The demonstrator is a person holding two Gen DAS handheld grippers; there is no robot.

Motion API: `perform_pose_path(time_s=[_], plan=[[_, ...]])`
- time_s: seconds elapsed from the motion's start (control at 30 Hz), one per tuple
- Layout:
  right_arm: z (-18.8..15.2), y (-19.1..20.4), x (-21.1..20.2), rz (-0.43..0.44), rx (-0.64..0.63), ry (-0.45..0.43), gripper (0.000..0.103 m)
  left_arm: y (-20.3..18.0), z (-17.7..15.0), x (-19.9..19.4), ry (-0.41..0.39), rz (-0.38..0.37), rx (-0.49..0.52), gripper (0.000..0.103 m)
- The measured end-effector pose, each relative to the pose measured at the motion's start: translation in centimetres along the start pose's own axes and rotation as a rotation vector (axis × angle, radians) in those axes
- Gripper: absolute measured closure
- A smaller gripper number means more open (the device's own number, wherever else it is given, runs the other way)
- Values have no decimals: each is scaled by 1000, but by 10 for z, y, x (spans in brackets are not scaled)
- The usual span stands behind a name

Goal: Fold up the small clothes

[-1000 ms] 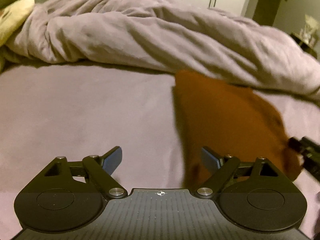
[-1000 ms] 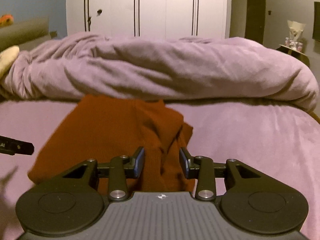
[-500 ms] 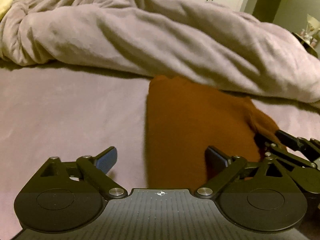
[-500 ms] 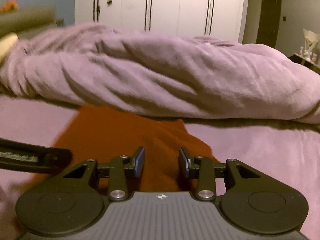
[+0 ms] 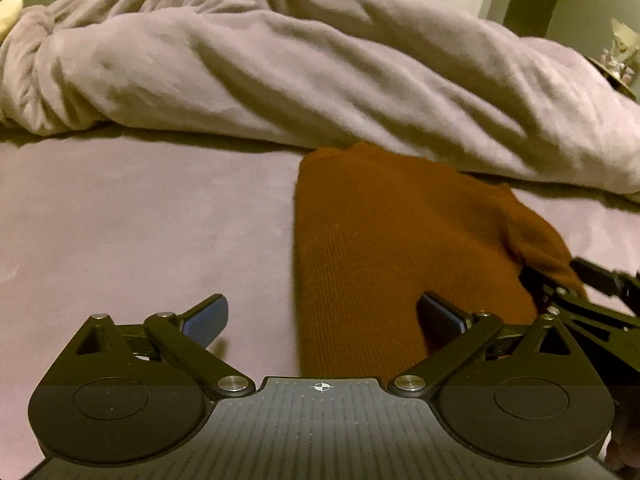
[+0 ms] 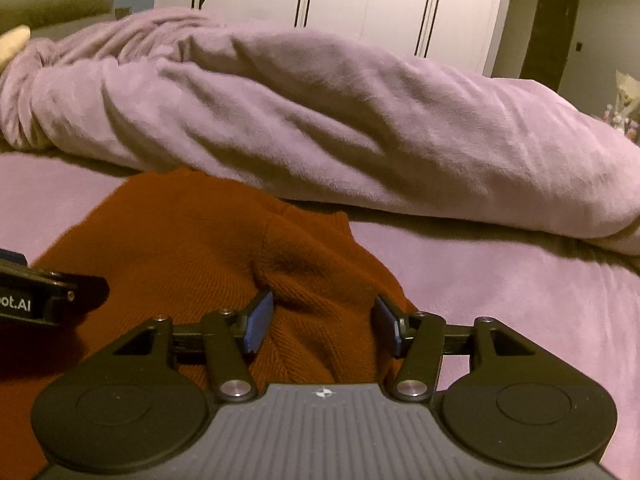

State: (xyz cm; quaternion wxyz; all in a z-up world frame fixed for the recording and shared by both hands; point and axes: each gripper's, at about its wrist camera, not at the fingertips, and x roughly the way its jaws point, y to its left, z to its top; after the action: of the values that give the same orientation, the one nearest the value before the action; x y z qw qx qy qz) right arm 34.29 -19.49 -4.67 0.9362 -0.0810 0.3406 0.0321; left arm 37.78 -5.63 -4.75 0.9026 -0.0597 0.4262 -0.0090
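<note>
right claw [image 6: 324, 322] widened since earlier, straddling rust knit [image 6: 180, 240]; left claw [image 5: 324, 316] wide apart; label "ot.ai".

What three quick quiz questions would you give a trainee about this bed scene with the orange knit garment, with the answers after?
1. True or false: the rust-orange knit garment lies on the sheet, in front of the bunched blanket.
2. The left gripper has its jaws: A) shut on the garment, B) wide open, C) out of view.
3. In the right wrist view, what sits between the jaws of the right gripper?

Key: 1 true. 2 B; the garment's left edge runs between them. 3 a bunched fold of the garment, with the jaws apart.
</note>
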Motion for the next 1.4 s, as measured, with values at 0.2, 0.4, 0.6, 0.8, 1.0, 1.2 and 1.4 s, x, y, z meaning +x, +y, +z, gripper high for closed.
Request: perform_pose_path(time_s=[0.2, 0.4, 0.6, 0.8, 1.0, 1.2, 1.4], plan=[[-21, -15, -43, 56, 105, 17, 48, 15, -16, -23, 30, -73, -40, 0], [-45, -35, -36, 109, 227, 43, 41, 27, -29, -8, 82, -144, -132, 0], [-50, -69, -18, 231, 440, 97, 27, 50, -17, -6, 130, -240, -218, 0], [-56, -99, 10, 408, 631, 181, 24, 56, -6, 13, 177, -340, -260, 5], [-47, -100, 31, 477, 651, 196, 28, 51, 7, 37, 207, -396, -270, 14], [-49, -102, 51, 560, 754, 203, 43, 52, 12, 44, 194, -433, -307, 36], [-46, -94, 48, 579, 763, 194, 54, 57, 13, 31, 177, -439, -344, 57]])
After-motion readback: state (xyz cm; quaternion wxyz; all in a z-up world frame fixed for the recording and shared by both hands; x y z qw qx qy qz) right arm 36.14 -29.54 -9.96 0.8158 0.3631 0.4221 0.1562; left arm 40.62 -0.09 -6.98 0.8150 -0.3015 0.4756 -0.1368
